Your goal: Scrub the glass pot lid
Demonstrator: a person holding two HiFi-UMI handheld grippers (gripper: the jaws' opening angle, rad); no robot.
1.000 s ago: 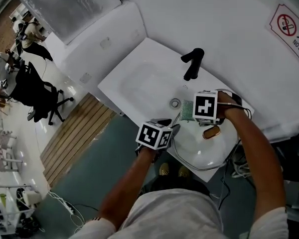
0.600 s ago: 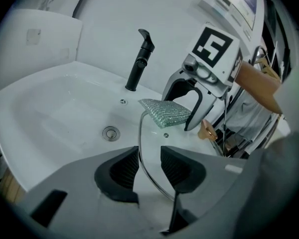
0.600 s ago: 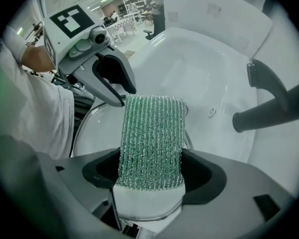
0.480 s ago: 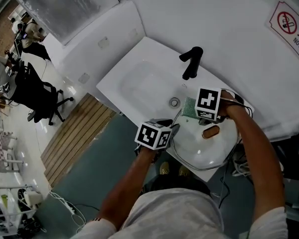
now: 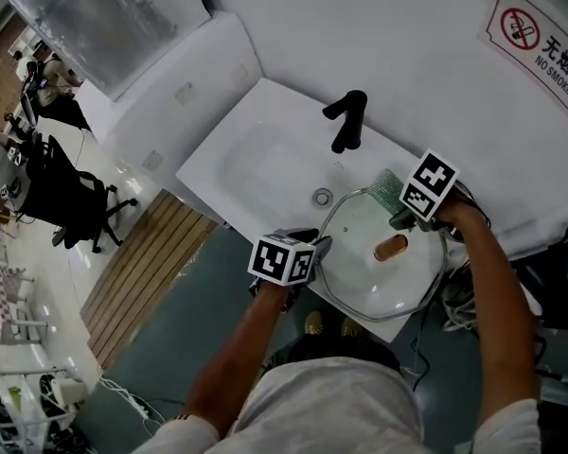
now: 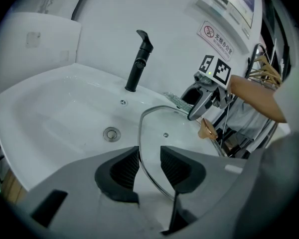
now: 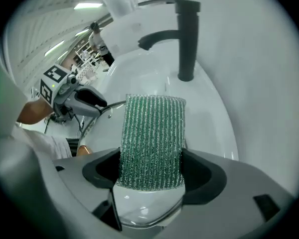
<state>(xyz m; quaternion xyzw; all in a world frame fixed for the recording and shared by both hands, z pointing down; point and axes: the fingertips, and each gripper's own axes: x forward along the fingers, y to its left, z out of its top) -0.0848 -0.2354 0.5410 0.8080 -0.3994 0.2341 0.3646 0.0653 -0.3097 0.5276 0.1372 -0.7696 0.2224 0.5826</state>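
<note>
Nearest you, your left gripper sits where it was a second ago, at the near edge of the glass pot lid. Its jaws have just been closing and now pinch the lid's metal rim, which runs between the two pads. The lid rests dome up over the right-hand end of the white sink, with its golden knob at the centre.

Your right gripper has changed most. A second ago it hung over the lid's left part, close to the knob and the drain. Now it is at the lid's far right rim, and its marker cube has rolled to stand on a corner. Its jaws are clamped on the green scrub pad, which sticks out past them at the lid's far edge, toward the tap.

Counted, you have two grippers, one lid with one knob, one scrub pad, one drain and one black tap. Farthest off, on the wall, is one no-smoking sign.
</note>
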